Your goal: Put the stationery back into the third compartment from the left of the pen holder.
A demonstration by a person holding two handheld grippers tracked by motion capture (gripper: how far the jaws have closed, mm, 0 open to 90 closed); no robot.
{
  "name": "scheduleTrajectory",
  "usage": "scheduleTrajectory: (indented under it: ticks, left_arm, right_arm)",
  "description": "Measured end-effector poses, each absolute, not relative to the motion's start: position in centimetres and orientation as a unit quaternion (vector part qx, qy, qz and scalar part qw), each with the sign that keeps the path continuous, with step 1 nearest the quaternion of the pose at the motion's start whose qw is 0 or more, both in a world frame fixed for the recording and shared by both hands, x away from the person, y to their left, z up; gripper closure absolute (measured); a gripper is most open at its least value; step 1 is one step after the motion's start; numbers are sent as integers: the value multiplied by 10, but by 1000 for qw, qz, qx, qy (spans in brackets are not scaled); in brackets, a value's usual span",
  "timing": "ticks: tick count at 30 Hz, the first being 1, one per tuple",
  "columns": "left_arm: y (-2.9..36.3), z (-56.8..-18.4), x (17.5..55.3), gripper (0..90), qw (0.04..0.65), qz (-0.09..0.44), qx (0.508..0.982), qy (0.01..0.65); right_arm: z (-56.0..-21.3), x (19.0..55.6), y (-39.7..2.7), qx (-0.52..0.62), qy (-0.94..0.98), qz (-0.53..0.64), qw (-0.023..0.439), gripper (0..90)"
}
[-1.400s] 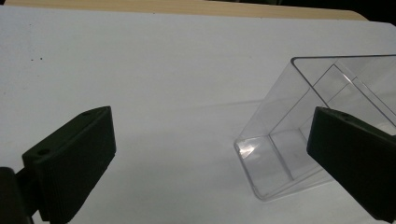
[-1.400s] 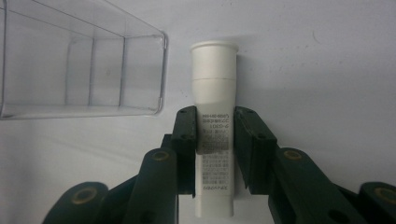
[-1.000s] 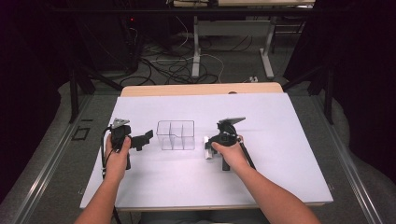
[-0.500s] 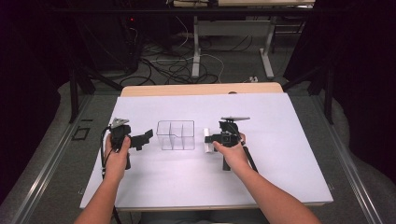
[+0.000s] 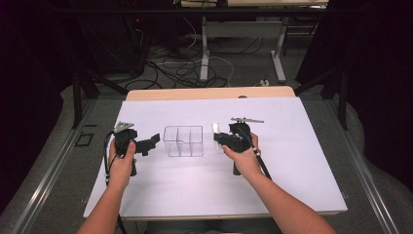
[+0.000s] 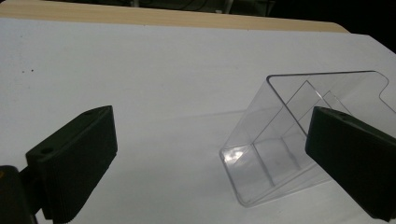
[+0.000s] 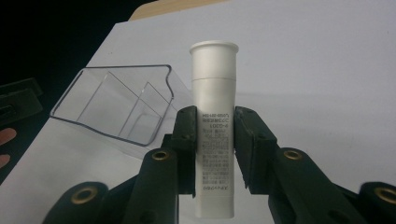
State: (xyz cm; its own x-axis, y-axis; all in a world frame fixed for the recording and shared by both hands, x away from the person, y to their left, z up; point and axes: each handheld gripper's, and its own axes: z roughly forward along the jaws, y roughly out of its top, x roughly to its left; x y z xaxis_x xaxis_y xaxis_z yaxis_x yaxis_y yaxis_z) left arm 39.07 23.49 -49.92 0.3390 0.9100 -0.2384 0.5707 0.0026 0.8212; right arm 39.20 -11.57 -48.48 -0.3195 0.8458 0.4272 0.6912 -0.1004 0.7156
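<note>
A clear plastic organiser box (image 5: 183, 141) with inner dividers stands in the middle of the white table (image 5: 292, 156). My right gripper (image 5: 217, 139) hovers just right of the box, shut on a white tube (image 7: 214, 126) that stands upright between its pads, cap end up. The same white tube (image 5: 215, 128) pokes up at the gripper's tip in the high view. My left gripper (image 5: 155, 141) rests left of the box, open, its jaws wide apart with nothing between them. In the left gripper view the box (image 6: 299, 140) lies ahead, partly behind the right-hand jaw.
The table's far edge is a bare wood strip (image 5: 209, 92). Beyond it are table legs and loose cables (image 5: 195, 63) on the floor. A cable (image 5: 260, 163) trails from the right gripper along the forearm.
The right gripper has risen off the table with the white tube and turned it upright. The left gripper has stayed where it was.
</note>
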Motion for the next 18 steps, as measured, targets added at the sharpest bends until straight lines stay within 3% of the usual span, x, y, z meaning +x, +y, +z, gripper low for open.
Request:
scheduleTrajectory:
  ticks: [18]
  left_arm:
    - [232,-482,388,14,465,188,684,530]
  right_arm:
    - [-464,386,-101,520,677,500,147,705]
